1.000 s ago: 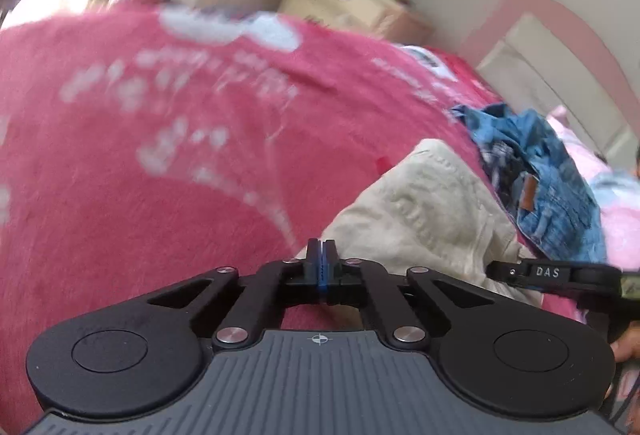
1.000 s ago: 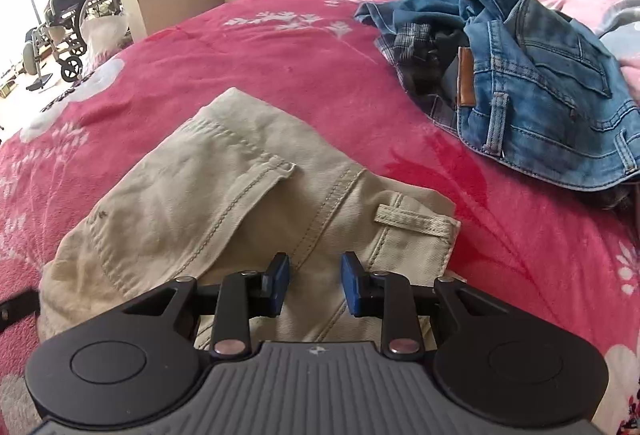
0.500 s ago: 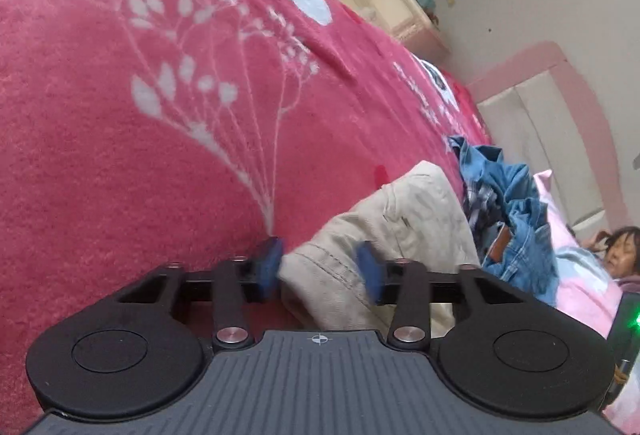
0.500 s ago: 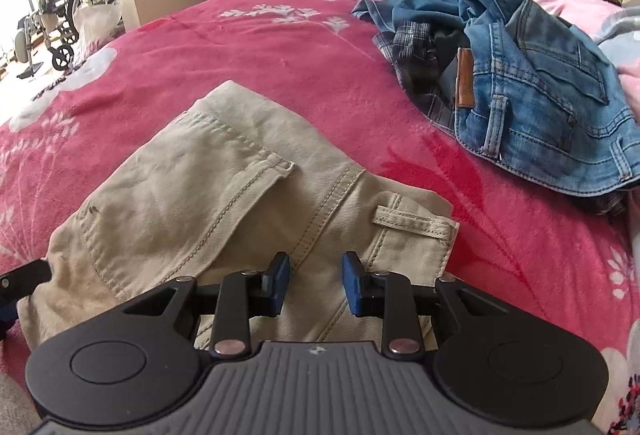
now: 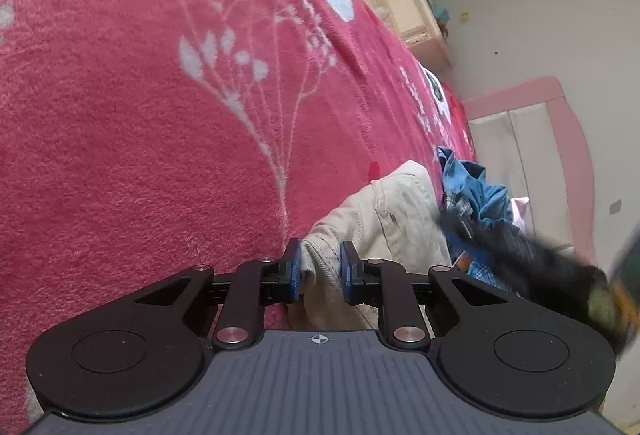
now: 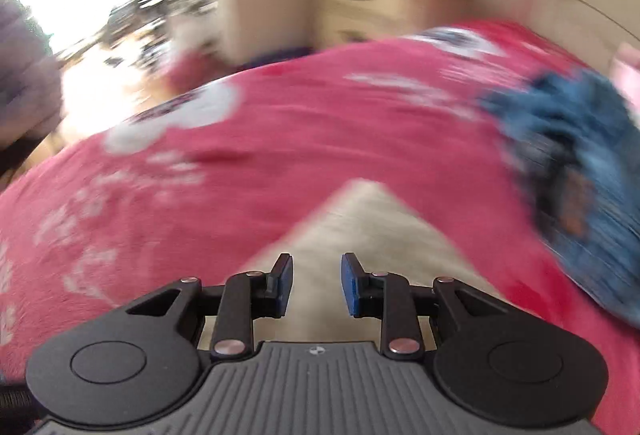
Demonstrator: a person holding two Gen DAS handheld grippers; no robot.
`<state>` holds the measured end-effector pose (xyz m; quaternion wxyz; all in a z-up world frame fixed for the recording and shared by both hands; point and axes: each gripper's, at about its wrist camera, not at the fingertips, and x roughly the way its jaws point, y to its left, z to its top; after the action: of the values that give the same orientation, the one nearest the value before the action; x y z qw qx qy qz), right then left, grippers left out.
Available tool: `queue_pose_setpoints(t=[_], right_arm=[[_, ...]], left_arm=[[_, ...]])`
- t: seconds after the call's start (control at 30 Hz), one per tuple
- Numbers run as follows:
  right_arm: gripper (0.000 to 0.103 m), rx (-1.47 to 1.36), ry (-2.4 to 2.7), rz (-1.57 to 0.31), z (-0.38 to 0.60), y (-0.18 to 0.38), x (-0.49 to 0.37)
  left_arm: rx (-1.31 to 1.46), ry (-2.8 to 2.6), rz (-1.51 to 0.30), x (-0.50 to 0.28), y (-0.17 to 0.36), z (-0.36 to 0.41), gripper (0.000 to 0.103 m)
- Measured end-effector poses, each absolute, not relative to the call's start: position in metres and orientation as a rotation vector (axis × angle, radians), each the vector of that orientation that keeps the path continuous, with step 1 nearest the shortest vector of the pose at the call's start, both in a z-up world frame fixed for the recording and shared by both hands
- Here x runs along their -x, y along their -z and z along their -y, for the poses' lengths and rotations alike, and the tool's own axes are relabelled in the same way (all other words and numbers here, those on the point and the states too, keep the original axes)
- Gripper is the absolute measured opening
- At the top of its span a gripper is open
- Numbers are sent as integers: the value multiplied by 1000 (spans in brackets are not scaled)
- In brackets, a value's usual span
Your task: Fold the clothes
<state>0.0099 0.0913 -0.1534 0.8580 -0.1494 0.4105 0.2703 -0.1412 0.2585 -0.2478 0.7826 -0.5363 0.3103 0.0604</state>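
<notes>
Straddling a corner of the khaki shorts [image 5: 400, 219] on the bed [image 5: 120, 155], my left gripper [image 5: 319, 267] is parted, fabric between its pads. My right gripper [image 6: 316, 285] hangs agape over them, empty.

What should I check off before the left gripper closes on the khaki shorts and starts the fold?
1. Cloth between the left gripper fingers: ok. An edge of the khaki shorts sits between the two blue pads.
2. Left grasp closed: not ok. The fingers stand apart around the cloth, not yet pinching.
3. Right gripper clear of the cloth: ok. It is open and holds nothing, with the shorts below it.
4. Right wrist view steady: not ok. It is motion-blurred.
5. Fold area clear: ok. The jeans lie beside the shorts on the red blanket; whether they touch, cannot tell.
</notes>
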Motion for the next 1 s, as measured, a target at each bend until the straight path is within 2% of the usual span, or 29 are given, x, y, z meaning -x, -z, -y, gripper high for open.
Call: queue_pose_setpoints(t=[0.1, 0.17, 0.37, 0.43, 0.6, 0.7, 0.77, 0.8, 0.9, 1.0], right_arm=[[25, 416, -562, -872, -114, 185, -32], [12, 343, -551, -907, -105, 196, -55], [16, 322, -375, -910, -89, 184, -88], [20, 299, -409, -909, -86, 177, -85], [20, 299, -613, -950, -101, 177, -59], [20, 275, -564, -950, -102, 185, -64], [12, 259, -532, -950, -103, 191, -67], [12, 251, -515, -949, -104, 193, -69], [19, 245, -455, -919, -98, 183, -73], [21, 216, -538, -891, -77, 154, -53]], left_arm=[[1195, -145, -663, 149, 248, -260, 17], [1278, -146, -652, 155, 254, -264, 15], [1664, -128, -592, 177, 290, -285, 7], [1687, -154, -556, 183, 292, -293, 7], [1467, -135, -517, 168, 278, -311, 8], [1357, -94, -622, 151, 275, -297, 8], [1245, -96, -713, 144, 272, -284, 8], [1210, -98, -731, 143, 270, -281, 8], [1169, -112, -732, 145, 263, -279, 8], [1136, -126, -730, 144, 259, -276, 8]])
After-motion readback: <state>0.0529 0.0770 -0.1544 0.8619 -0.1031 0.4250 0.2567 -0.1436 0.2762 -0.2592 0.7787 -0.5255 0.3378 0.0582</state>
